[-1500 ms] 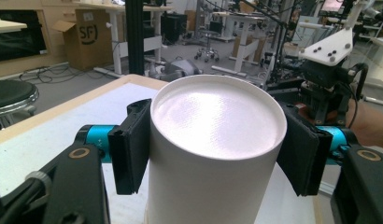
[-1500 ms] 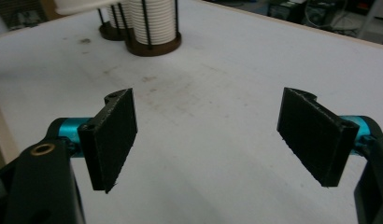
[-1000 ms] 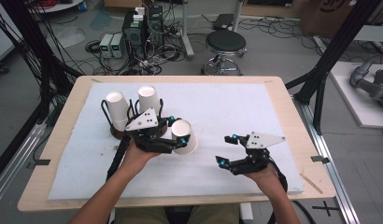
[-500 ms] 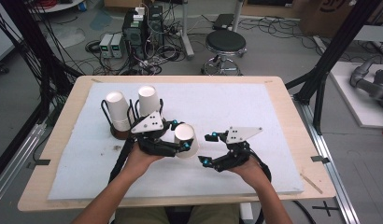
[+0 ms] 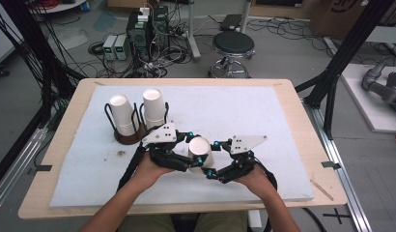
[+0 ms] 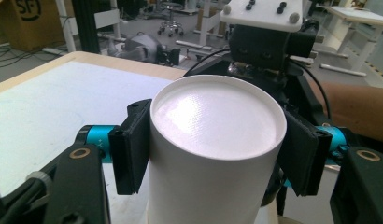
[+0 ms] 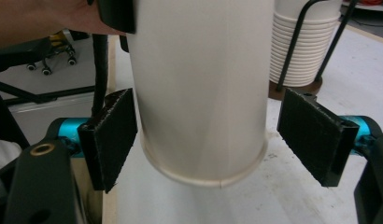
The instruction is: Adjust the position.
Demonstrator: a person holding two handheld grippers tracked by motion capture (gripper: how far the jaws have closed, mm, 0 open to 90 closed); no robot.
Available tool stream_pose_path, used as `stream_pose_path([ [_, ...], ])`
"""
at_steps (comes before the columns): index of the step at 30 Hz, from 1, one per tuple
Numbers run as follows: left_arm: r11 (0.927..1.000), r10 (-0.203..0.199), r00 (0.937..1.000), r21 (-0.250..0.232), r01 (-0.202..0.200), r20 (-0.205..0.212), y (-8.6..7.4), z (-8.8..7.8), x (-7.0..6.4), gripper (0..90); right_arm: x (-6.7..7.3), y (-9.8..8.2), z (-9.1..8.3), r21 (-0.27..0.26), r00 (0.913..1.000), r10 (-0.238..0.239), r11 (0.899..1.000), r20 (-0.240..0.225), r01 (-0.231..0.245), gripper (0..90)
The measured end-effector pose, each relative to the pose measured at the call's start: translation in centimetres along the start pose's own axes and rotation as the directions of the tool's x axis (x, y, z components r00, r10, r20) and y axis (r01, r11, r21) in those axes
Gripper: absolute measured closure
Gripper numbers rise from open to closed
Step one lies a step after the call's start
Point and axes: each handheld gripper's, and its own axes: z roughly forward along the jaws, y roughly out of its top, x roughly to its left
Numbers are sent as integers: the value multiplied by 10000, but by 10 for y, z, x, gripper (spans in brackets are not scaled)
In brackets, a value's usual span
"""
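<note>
Gripping an upturned white paper cup (image 5: 200, 150) between both pads, the left claw (image 5: 195, 151) holds it near the middle of the table (image 5: 288, 104), a little toward the near edge, above the white mat (image 5: 244, 111). In the left gripper view the cup's flat base faces up and the black pads (image 6: 130, 144) press its two sides. The right claw (image 5: 211, 158) stands open just right of the cup; in the right gripper view its pads (image 7: 116, 135) straddle the lower wall and rolled rim (image 7: 203, 175), with a gap showing on each side, so they are not touching it. The rim hangs clear of the mat in that view. At the far left of the mat, a black wire holder (image 5: 131, 130) on a dark round base carries two stacks of upturned white cups (image 5: 155, 108), standing side by side. Both of the person's hands (image 5: 152, 169) come in from the near edge, cables trailing back from each claw.
</note>
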Motion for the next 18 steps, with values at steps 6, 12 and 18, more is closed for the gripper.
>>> stream_pose_path([
  [6,9995,-206,9992,-219,213,329,0,1,-1,341,4,1,4,-23,9998,-109,9999,-158,109,208],
  [12,9992,-184,9987,-348,201,478,-1,0,-2,342,5,1,7,-72,9990,-367,9993,-251,365,242],
  [18,9992,-124,9986,-383,144,518,-3,-2,-1,346,5,0,7,-82,9980,-544,9985,-323,542,299],
])
